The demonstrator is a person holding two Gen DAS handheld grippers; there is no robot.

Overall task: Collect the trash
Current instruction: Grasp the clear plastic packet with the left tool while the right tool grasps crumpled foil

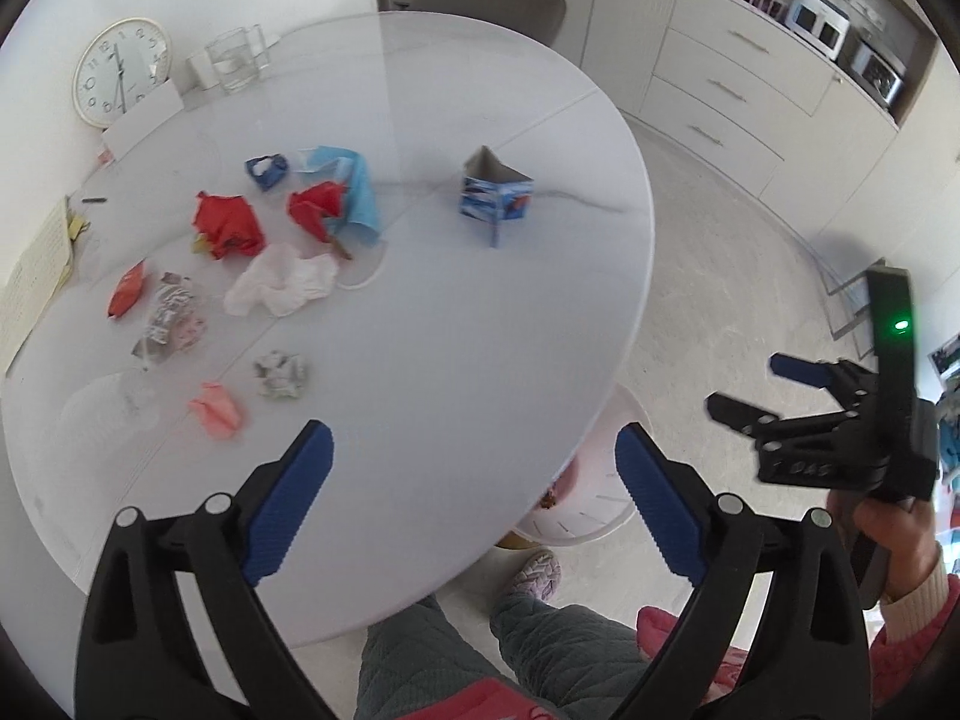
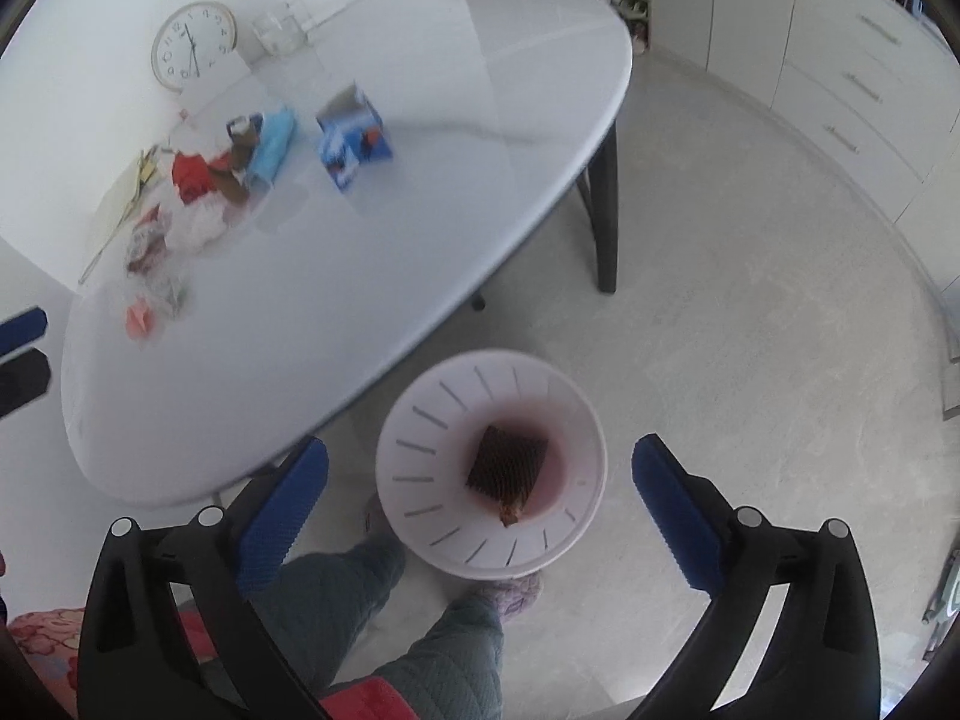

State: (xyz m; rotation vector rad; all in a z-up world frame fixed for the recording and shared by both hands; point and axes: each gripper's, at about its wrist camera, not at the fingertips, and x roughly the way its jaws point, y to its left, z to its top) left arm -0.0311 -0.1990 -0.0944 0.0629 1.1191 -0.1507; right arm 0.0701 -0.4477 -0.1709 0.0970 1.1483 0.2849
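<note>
One brown piece is seen lodged in the white bin (image 2: 420, 462) on the floor beside the desk (image 1: 456, 324), while the scattered trash (image 1: 282, 282) is left on the desk, both left tongs (image 1: 474, 504) and right tongs (image 2: 480, 492) being released and empty.

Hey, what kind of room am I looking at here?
Most likely a home kitchen or dining area. A round white table stands beside drawer cabinets, with countertop appliances in a niche above them, and a wall clock leans at the table's far edge.
</note>
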